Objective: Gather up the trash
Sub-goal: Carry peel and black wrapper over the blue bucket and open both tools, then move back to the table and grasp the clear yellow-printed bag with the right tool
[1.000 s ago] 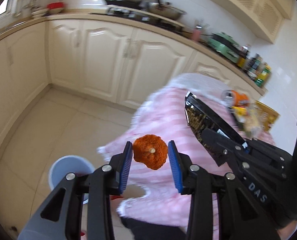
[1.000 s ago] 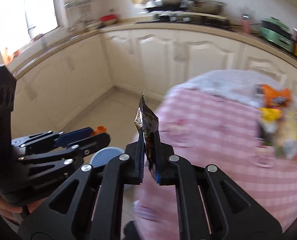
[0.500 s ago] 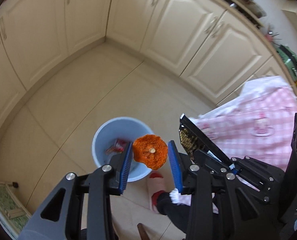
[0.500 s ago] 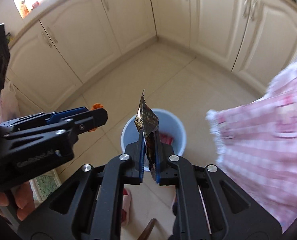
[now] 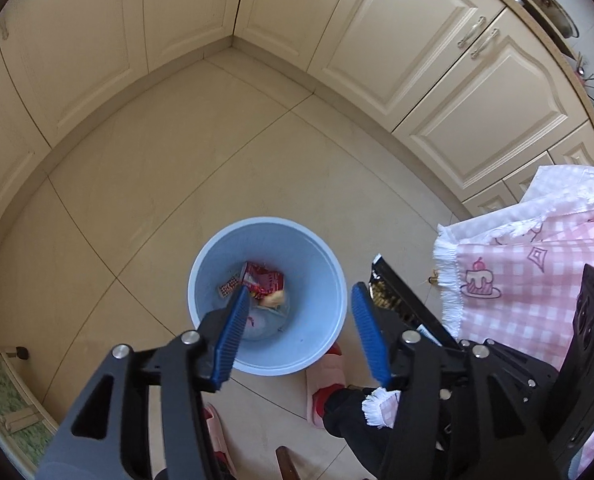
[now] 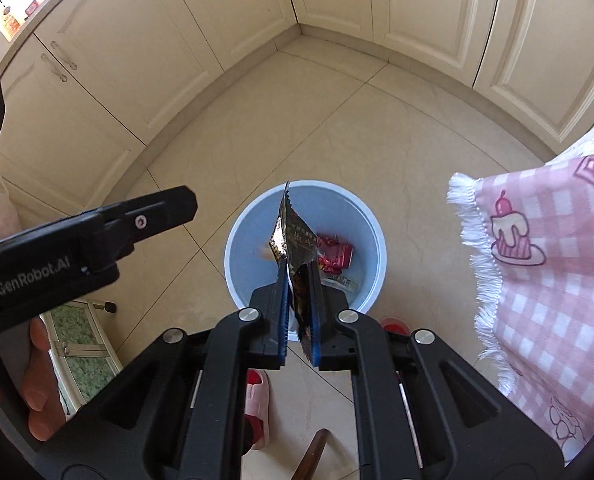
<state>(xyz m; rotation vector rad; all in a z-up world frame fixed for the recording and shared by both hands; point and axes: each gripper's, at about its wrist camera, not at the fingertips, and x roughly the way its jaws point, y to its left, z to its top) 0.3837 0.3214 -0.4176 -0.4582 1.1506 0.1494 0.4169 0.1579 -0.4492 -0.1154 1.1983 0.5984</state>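
A light blue bin [image 5: 321, 264] stands on the tiled floor, with a red wrapper [image 5: 263, 280] and other scraps inside. My left gripper [image 5: 300, 290] hangs over the bin's mouth. Its jaws are opening and nothing is between the blue pads. In the right wrist view the same bin [image 6: 377, 236] lies below my right gripper [image 6: 297, 266], which is shut on a dark, gold-printed wrapper [image 6: 289, 232] that sticks up above the bin. That wrapper [image 5: 389, 300] also shows at the right of the left wrist view. One left finger [image 6: 165, 208] reaches in from the left.
Cream cabinets [image 5: 417, 52] line the corner behind the bin. A pink checked tablecloth [image 6: 549, 264] with a white fringe hangs at the right. A person's feet in pink and red slippers [image 5: 329, 376] stand beside the bin. A green mat [image 6: 81, 356] lies at the left.
Both grippers came down over the bin. The left jaws spread wider and the orange peel they held is gone from between them. The right gripper still holds the dark wrapper.
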